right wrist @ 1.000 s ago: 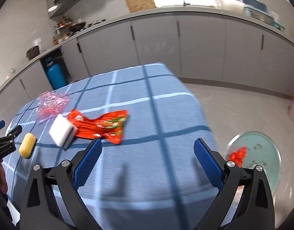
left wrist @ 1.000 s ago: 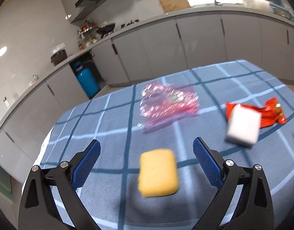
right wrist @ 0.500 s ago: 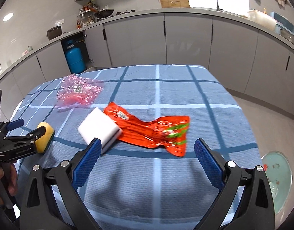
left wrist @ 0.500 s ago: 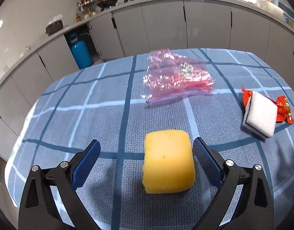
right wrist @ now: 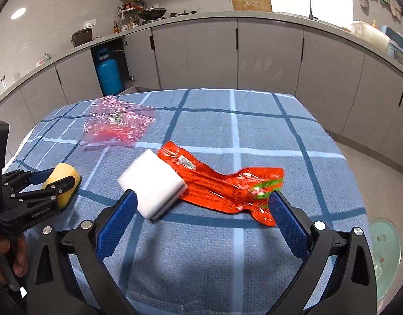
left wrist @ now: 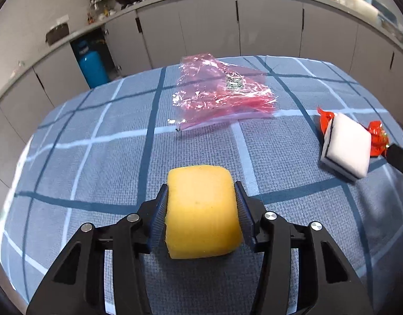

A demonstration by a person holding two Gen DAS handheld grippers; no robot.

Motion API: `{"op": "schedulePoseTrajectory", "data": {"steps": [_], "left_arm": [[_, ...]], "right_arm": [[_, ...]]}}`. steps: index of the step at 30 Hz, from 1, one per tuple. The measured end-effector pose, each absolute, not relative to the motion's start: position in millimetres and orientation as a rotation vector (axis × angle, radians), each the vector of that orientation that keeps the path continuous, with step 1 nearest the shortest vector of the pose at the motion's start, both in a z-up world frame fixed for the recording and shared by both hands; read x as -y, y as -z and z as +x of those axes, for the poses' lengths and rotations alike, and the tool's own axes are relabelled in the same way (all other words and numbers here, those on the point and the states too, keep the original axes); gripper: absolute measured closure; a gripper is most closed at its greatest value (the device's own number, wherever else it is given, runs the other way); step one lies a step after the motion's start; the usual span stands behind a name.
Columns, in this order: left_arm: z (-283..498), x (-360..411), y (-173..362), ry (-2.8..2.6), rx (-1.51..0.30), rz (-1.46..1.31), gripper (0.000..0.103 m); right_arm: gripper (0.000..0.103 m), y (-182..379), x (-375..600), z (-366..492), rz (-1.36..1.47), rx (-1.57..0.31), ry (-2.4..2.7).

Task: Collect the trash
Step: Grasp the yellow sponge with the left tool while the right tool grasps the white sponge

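My left gripper [left wrist: 200, 204] is shut on a yellow sponge [left wrist: 201, 210] on the blue checked tablecloth [left wrist: 96, 162]; it also shows in the right wrist view [right wrist: 62, 181]. My right gripper [right wrist: 201, 204] is open around a white sponge [right wrist: 153, 185] and a red snack wrapper [right wrist: 222, 183], with the white sponge against its left finger. A crumpled pink plastic bag [left wrist: 222, 92] lies farther back; it also shows in the right wrist view [right wrist: 117, 123]. In the left wrist view the white sponge [left wrist: 346, 144] lies on the red wrapper [left wrist: 377, 136].
Grey kitchen cabinets [right wrist: 267, 52] run behind the table. A blue gas cylinder [right wrist: 108, 74] stands in an open cabinet. A round green bin [right wrist: 385, 252] with scraps sits on the floor to the right of the table's edge.
My left gripper has closed on the yellow sponge. My right gripper has moved forward so the white sponge and red wrapper sit between its fingers.
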State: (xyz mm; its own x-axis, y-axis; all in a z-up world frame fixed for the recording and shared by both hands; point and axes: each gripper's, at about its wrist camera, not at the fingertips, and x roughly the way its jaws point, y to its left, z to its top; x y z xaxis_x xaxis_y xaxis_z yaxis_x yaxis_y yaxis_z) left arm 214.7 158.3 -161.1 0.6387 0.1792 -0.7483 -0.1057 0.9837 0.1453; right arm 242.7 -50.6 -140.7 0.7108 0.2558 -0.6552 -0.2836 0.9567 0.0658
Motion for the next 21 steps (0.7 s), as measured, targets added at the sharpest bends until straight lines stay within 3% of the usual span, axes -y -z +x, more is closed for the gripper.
{"op": "schedulePoseTrajectory", "data": {"steps": [10,21], "left_arm": [[209,-173,135,-0.288,-0.752,0.176,0.057],[217,-188,138,-0.332,-0.766,0.163,0.057]], "right_arm": [[0.005,143,13,254,-0.142,-0.726,-0.362],[0.005,162,-9,265,-0.22,-0.791,-0.379]]}}
